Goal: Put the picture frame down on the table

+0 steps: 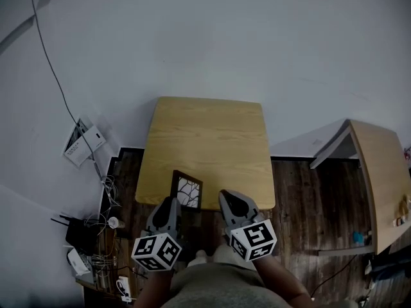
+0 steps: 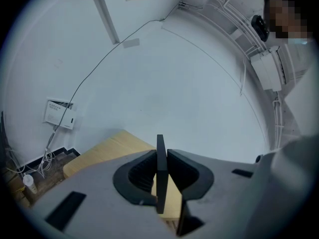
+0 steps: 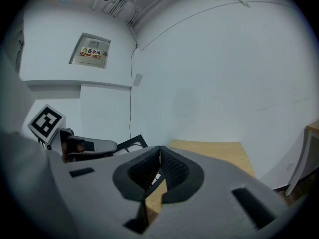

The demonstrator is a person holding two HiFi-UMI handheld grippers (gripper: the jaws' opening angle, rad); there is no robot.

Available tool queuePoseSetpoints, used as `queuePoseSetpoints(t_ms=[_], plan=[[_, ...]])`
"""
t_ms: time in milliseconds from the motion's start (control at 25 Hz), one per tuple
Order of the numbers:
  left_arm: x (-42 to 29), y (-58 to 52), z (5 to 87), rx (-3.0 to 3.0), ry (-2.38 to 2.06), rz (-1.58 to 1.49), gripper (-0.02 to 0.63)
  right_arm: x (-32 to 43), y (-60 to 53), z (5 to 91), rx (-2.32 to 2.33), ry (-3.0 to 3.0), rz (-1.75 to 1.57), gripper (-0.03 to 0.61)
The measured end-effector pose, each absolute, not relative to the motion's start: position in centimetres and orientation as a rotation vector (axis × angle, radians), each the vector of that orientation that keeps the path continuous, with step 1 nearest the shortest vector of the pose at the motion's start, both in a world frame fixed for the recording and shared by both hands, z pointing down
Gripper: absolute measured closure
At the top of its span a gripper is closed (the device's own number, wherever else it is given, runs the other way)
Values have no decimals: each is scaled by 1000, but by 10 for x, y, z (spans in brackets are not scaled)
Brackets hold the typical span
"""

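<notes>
A dark-rimmed picture frame [image 1: 187,190] with a branch pattern stands upright over the near edge of the light wooden table [image 1: 205,140]. My left gripper [image 1: 172,202] is shut on its left side. In the left gripper view the frame [image 2: 160,163] shows edge-on, pinched between the jaws, with the table [image 2: 99,156] below. My right gripper [image 1: 228,199] hovers just right of the frame, shut, with nothing in it. In the right gripper view its jaws [image 3: 160,152] meet, and the frame [image 3: 130,143] and table [image 3: 209,151] lie beyond.
A wooden cabinet [image 1: 382,178] stands at the right on the dark wood floor. Cables, a router and small items [image 1: 96,239] crowd the floor at the left. A white box [image 1: 83,143] hangs on the wall, which rises right behind the table.
</notes>
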State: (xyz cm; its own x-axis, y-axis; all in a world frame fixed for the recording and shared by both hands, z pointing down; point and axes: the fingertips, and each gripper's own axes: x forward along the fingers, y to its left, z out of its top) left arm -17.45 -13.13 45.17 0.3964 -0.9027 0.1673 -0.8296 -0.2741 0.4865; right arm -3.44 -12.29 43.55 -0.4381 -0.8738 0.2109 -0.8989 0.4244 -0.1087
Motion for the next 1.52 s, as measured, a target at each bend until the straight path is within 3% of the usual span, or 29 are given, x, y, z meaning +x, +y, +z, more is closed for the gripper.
queuePoseSetpoints(t_ms=[1520], plan=[[-76,-329,539,1956,-1574,-48,552,54,-331,492,1338,-2563,412,578]])
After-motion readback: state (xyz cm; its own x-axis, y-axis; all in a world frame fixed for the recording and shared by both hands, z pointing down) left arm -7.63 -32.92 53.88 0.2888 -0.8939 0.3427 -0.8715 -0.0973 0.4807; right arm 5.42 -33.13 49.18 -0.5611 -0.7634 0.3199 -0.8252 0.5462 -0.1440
